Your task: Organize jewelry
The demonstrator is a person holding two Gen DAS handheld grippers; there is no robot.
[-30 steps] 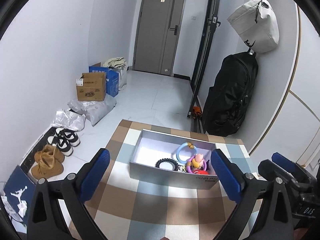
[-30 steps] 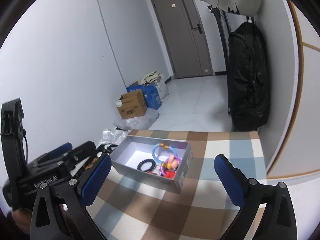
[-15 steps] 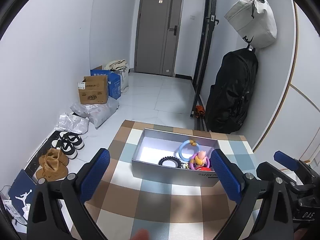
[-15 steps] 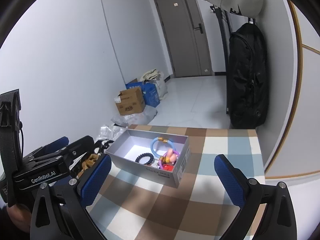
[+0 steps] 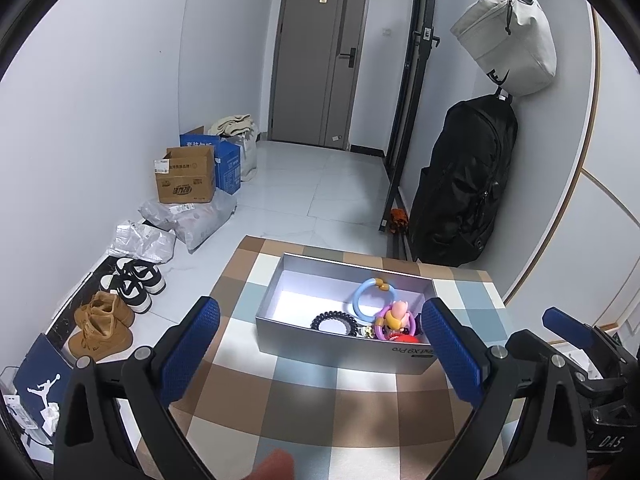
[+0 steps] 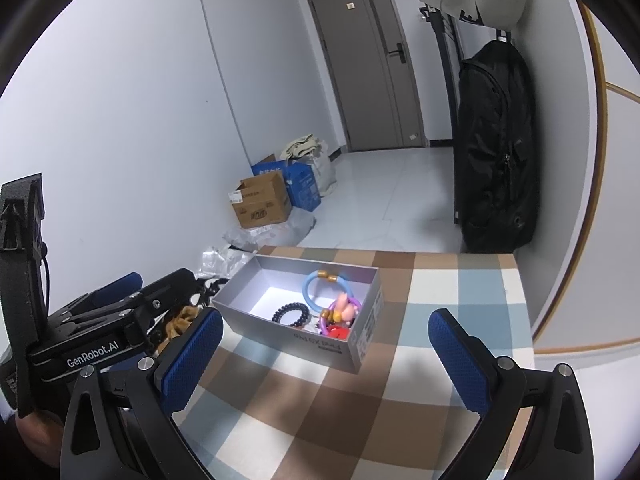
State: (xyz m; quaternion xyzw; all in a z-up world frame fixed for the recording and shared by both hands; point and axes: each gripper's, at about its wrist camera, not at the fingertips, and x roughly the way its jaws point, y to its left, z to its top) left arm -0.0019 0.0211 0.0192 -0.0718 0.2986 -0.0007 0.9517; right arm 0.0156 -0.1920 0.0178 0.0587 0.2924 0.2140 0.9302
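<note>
Your left claw (image 5: 320, 344) is spread wide, nothing in it, hovering above the brown, blue and white checked counter (image 5: 304, 408) short of the open grey cardboard box (image 5: 340, 344). Your right claw (image 6: 324, 356) is wide open too, empty, just to the box's right side. Jewelry sits inside the box, at its right end: black beaded bracelet (image 5: 334, 322), light blue ring with orange beads (image 5: 370, 298), purple ring with pink charm (image 5: 394, 322), red piece (image 6: 340, 332). Box's left half is bare.
</note>
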